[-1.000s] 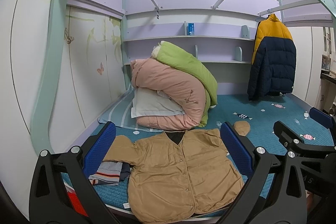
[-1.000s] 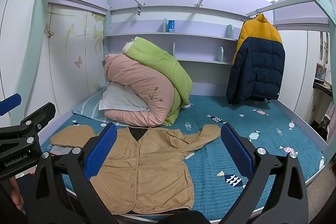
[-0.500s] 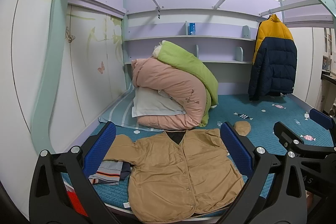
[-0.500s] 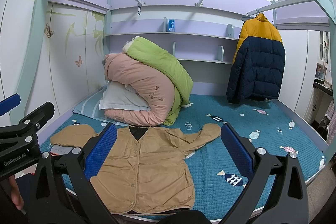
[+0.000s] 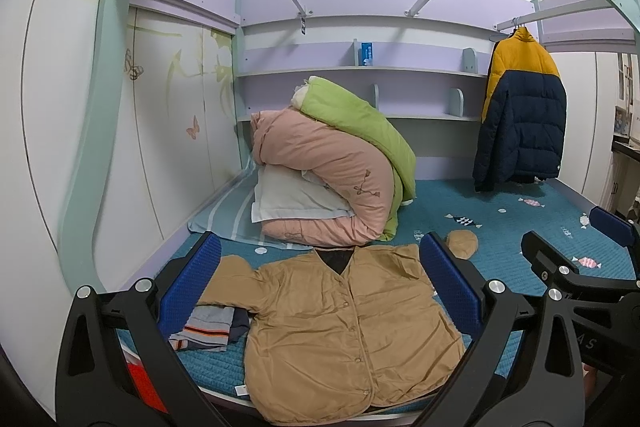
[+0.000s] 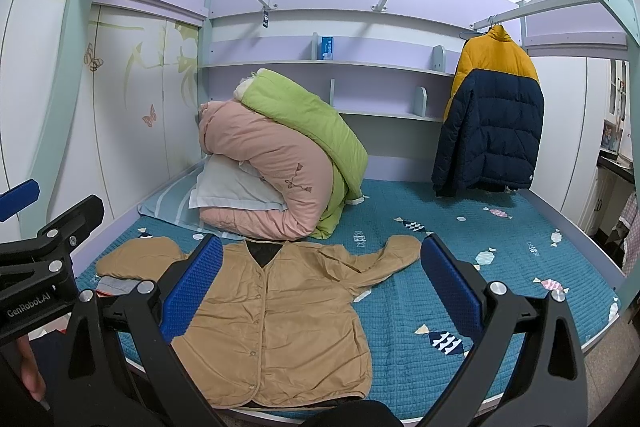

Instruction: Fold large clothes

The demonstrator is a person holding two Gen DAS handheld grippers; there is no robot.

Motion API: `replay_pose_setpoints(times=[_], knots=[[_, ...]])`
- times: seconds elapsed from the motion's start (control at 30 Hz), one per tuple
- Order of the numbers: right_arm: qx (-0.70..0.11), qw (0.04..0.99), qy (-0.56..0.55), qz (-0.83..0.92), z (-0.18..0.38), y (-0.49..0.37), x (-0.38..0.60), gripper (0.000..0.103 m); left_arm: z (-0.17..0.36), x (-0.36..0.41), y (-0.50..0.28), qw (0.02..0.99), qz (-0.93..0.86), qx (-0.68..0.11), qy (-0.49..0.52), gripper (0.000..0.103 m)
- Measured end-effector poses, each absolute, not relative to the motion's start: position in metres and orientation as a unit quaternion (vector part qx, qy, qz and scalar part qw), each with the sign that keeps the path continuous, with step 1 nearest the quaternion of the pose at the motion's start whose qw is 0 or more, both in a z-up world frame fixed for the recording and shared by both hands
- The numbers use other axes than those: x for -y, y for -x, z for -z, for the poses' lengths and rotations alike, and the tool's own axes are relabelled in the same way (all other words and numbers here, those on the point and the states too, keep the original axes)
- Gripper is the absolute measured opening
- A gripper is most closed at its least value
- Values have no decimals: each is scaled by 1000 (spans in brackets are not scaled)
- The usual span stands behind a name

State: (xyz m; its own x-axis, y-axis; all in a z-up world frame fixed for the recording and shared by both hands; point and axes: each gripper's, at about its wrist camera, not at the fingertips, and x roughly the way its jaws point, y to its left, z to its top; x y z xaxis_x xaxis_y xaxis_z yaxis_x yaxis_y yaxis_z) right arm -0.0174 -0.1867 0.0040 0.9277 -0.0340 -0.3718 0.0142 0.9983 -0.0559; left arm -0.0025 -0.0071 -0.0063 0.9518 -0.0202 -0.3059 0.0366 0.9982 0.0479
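In the left wrist view, the left gripper (image 5: pixel 320 291) hangs above the near edge of the bed with its blue-padded fingers (image 5: pixel 192 283) spread wide apart and holding nothing. Between them a tan button-front jacket (image 5: pixel 344 331) lies flat and face up on the teal quilted bedspread (image 5: pixel 500 219), its hem at the near edge of the mattress. Its left sleeve reaches toward a small folded striped garment (image 5: pixel 208 327) that lies just beside it; the cuff of the other sleeve (image 5: pixel 462 243) shows past the right finger. Farther back, a rolled pink duvet (image 5: pixel 328 183) sits with a green duvet (image 5: pixel 360 131) draped over it and a pale pillow (image 5: pixel 292 199) tucked under it. A yellow and navy puffer jacket (image 5: pixel 520 115) hangs at the right. The right gripper's body shows at the right edge.

In the right wrist view, the right gripper (image 6: pixel 320 291) also hovers over the near edge of the bed, its blue fingers (image 6: pixel 452 287) wide apart and empty. The tan jacket (image 6: pixel 280 315) lies below and to the left of centre, both sleeves spread outward on the bedspread (image 6: pixel 480 227). The left gripper's black body (image 6: pixel 40 267) enters from the left edge.
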Motion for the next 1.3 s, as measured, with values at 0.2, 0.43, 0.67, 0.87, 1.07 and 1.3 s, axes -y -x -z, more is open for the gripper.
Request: replay_pose_setpoints(times=[0.2, 0.43, 0.67, 0.87, 1.07, 1.3], knots=[[-188, 982, 25, 12, -2, 16, 187, 96, 6, 8, 2, 987, 15, -155, -27, 99], [-188, 982, 25, 12, -2, 17, 187, 96, 5, 8, 3, 987, 14, -155, -26, 99], [-189, 982, 26, 12, -2, 16, 186, 96, 6, 7, 3, 987, 15, -155, -26, 99], [-189, 982, 25, 12, -1, 17, 187, 96, 7, 5, 0, 987, 13, -156, -26, 99], [-191, 981, 26, 12, 0, 15, 185, 96, 9, 0, -4, 987, 13, -160, -25, 99], [-196, 980, 24, 12, 4, 8, 185, 96, 12, -1, -10, 986, 12, -164, -26, 99]])
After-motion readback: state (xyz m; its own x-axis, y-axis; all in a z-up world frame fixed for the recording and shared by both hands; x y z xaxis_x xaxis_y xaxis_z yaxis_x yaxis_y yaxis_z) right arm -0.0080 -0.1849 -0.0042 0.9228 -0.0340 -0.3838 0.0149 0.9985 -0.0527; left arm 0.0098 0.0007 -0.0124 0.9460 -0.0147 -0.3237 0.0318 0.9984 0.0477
